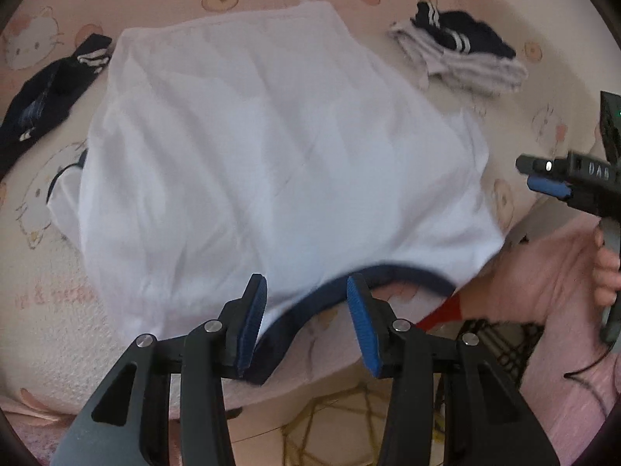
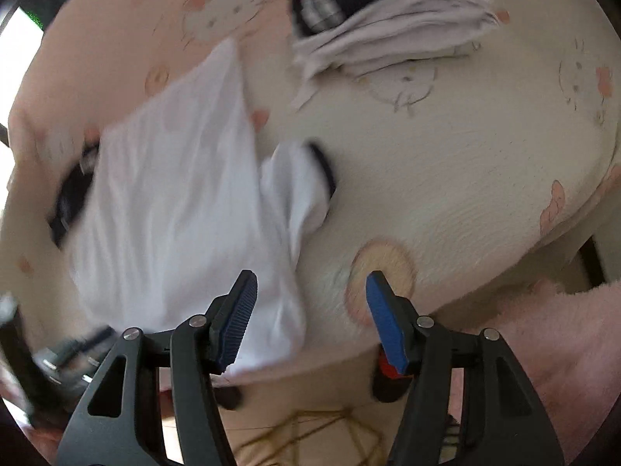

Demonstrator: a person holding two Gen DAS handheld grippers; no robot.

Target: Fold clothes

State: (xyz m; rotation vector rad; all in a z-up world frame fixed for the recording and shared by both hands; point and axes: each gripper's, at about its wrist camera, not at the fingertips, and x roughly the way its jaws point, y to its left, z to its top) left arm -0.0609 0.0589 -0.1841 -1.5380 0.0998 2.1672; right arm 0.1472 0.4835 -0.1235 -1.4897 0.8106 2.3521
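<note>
While we're hovering over the bed, the white shirt [image 1: 271, 147] lies spread flat on the cartoon-cat bedsheet [image 1: 46, 330], and everything else sits around it. Our left gripper [image 1: 306, 303] hangs over the shirt's near edge, right where the navy collar trim [image 1: 407, 272] curves. Its jaws stand partly apart; the collar edge runs between the blue pads, but they don't seem to press on it, so nothing's actually held.

Our right gripper [image 2: 310, 303] is just off the shirt's right side, jaws about halfway apart with nothing in them. One finger [image 2: 236, 310] sits over the shirt's near corner, the other over bare sheet. That view's pretty blurry, but we can make out the shirt's short sleeve [image 2: 299, 178] with its dark cuff sticking out to the right.

Beyond the shirt's far right corner there's a folded stack [image 1: 462, 54], grey-white cloth with a navy striped piece on top. On the shirt's left, a dark navy garment [image 1: 42, 93] lies partly tucked under its edge.
</note>
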